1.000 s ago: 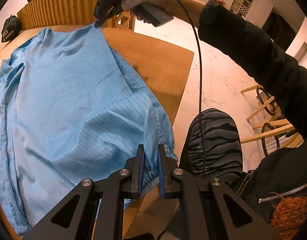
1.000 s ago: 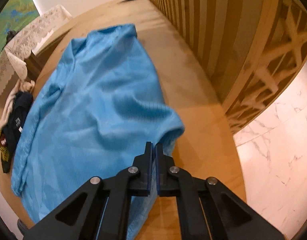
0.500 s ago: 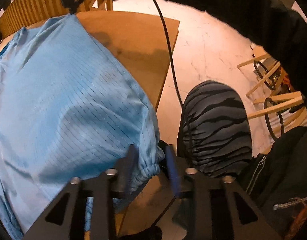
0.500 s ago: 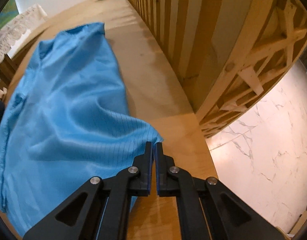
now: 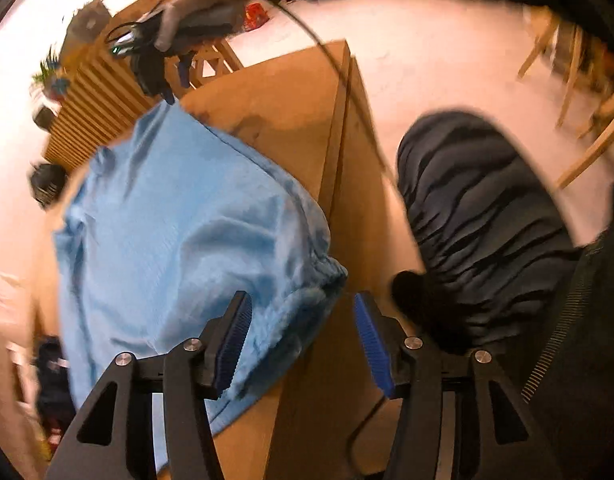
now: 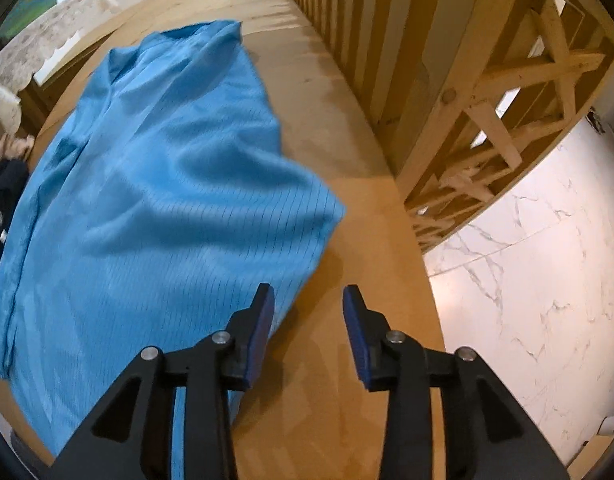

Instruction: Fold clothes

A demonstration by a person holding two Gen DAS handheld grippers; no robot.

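A light blue garment [image 5: 179,216] lies spread on the wooden table [image 5: 291,96]. In the left wrist view my left gripper [image 5: 303,328] has its jaws opening. The garment's gathered elastic hem [image 5: 323,272] sits loose just ahead of them, and neither pad presses it. My right gripper [image 5: 175,88] hangs over the garment's far corner, held by a hand. In the right wrist view the right gripper [image 6: 309,320] is also opening over bare table [image 6: 347,360]. The blue garment [image 6: 147,200] has its near corner [image 6: 327,216] lying free, just ahead of the left finger.
A slatted wooden wall [image 6: 367,20] runs along the table's far side. White marble floor [image 6: 527,280] lies past the table's end. A person's leg in dark striped trousers [image 5: 487,216] stands by the table edge. Dark clothes [image 6: 3,192] lie beyond the garment, and wooden chairs [image 5: 579,80] stand behind.
Both grippers were shut on the garment's edge and now stand open, with the cloth dropped onto the table. The left wrist view has rolled and dipped toward the table edge.
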